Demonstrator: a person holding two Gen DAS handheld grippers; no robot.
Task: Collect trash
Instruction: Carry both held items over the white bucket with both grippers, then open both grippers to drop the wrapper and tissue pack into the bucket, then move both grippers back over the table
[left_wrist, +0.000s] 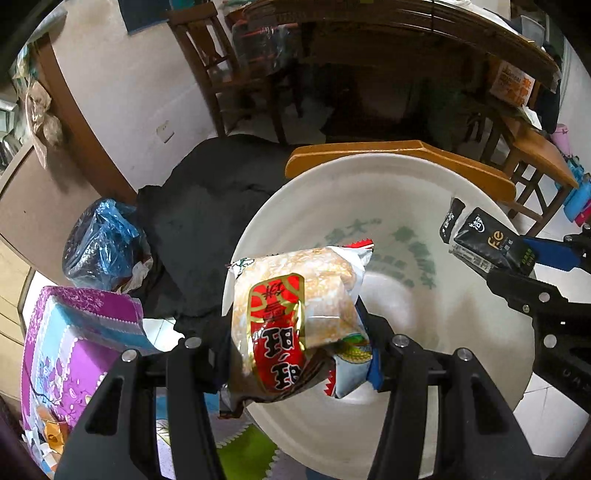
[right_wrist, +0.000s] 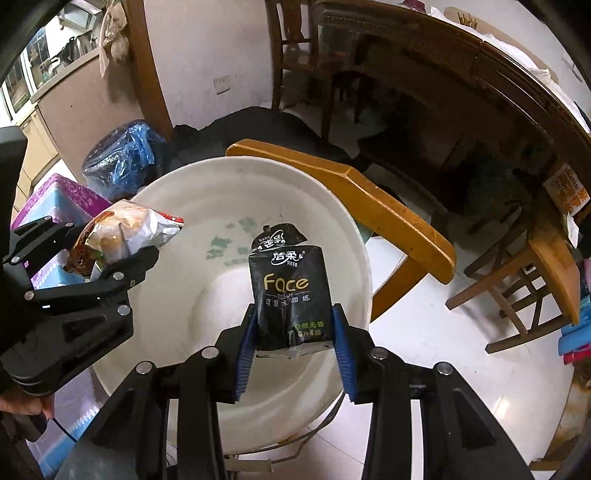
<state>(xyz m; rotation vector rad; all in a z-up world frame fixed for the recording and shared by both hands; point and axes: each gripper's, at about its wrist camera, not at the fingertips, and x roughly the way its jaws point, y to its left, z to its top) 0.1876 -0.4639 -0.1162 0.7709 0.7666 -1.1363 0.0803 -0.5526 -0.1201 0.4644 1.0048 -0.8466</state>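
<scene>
My left gripper (left_wrist: 295, 354) is shut on a crumpled snack wrapper (left_wrist: 291, 306), beige with a red label, and holds it above the left side of a big white plastic bucket (left_wrist: 424, 206). My right gripper (right_wrist: 291, 332) is shut on a black tissue packet (right_wrist: 290, 291) marked "Face" and holds it upright over the bucket's (right_wrist: 207, 173) opening. The packet also shows at the right of the left wrist view (left_wrist: 487, 243). The wrapper and left gripper show at the left of the right wrist view (right_wrist: 125, 229). The bucket looks empty inside.
A yellow wooden stool (right_wrist: 369, 206) stands behind the bucket. A bin lined with a blue bag (left_wrist: 99, 243) and a purple box (left_wrist: 74, 332) sit to the left, with a black cloth (left_wrist: 207, 206) between. A dark wooden table (right_wrist: 461, 74) and chairs stand behind on white tile.
</scene>
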